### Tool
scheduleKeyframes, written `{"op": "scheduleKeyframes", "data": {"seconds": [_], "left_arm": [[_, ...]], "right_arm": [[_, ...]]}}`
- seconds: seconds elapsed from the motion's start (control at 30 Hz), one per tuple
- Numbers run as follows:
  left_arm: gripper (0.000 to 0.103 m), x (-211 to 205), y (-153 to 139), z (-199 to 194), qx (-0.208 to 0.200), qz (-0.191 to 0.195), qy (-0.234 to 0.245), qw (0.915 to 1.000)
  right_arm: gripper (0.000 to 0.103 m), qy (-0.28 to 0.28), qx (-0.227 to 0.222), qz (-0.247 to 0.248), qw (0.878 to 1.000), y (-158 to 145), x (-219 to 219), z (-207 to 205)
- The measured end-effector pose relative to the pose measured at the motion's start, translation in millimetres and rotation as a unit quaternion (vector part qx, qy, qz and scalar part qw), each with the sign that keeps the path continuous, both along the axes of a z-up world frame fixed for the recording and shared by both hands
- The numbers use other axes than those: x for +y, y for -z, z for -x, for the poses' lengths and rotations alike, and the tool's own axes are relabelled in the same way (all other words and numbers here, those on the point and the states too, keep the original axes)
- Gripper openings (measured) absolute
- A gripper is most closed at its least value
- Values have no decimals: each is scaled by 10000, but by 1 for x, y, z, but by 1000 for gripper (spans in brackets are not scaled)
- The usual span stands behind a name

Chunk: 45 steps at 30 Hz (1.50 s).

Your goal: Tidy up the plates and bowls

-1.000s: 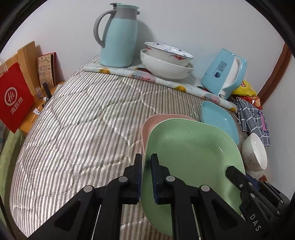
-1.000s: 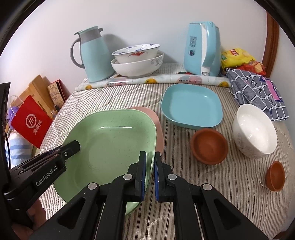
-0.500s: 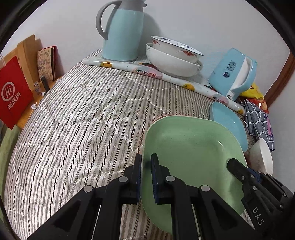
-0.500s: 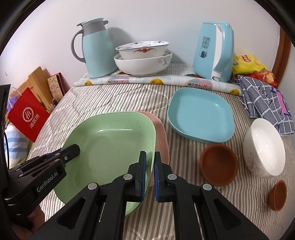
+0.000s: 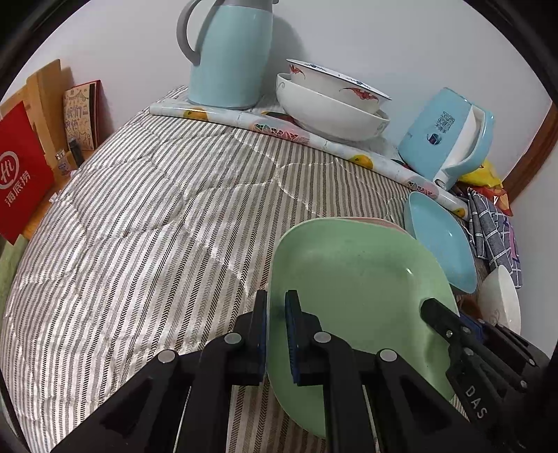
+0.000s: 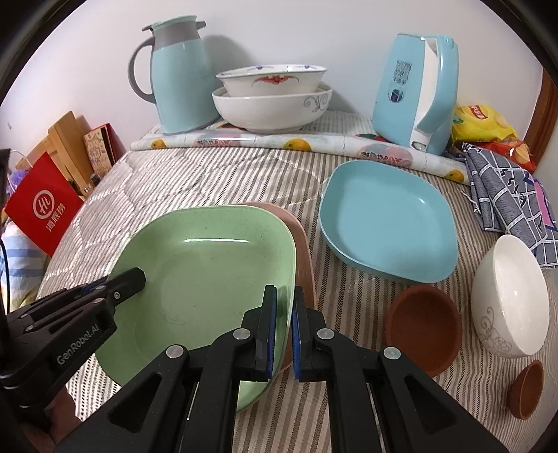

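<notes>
lower now, green plate [image 6: 209,275] nearly hides pink plate [image 6: 301,240] on striped quilt [image 5: 139,226].

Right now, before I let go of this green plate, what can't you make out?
- Pink plate: mostly hidden under the green plate in both views, so whether they touch is unclear.
- Small brown bowl: cropped by the right wrist view's edge.
- Left claw and right claw: pad contact hidden by the rim.

Upper plate [image 6: 209,265] seemingly lies on lower plate [image 6: 300,240], third plate [image 6: 387,223] to their right.

Plain white wall [image 6: 348,31] behind a striped quilted bedcover [image 5: 139,216], brown wooden trim [image 5: 533,153] at right.
</notes>
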<state>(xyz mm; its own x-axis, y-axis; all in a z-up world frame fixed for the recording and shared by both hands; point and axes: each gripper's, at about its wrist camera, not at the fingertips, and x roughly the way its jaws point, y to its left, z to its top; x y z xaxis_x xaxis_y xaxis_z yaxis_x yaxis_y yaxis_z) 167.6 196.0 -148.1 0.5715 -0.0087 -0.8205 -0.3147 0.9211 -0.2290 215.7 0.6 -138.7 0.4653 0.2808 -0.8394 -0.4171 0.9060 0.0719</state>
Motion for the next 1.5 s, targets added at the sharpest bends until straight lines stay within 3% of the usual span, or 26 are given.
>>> {"op": "scheduleKeyframes", "data": {"seconds": [0.53, 0.63, 0.7, 0.8, 1.17, 1.3, 1.5], "left_arm": [[10, 2, 5, -9, -50, 103, 140, 9998], [15, 1, 6, -10, 17, 79, 161, 9998], [28, -1, 6, -10, 104, 20, 174, 9998], [28, -4, 5, -8, 110, -40, 203, 9997], [28, -12, -13, -1, 37, -194, 239, 9995], [28, -18, -24, 2, -62, -257, 252, 9993], [28, -33, -41, 3, -200, -366, 364, 9985]], "right_arm": [[10, -147, -39, 41, 9999, 6, 6, -22], [12, -234, -93, 88, 9996, 4, 7, -20], [21, -241, -156, 134, 9995, 1, 7, -18], [36, -238, -323, 163, 9991, -4, 4, -14], [42, -195, -379, 36, 9991, -15, -13, -2], [49, -84, -397, -95, 9991, -21, -27, 4], [50, 205, -433, -149, 9987, -32, -50, 11]]}}
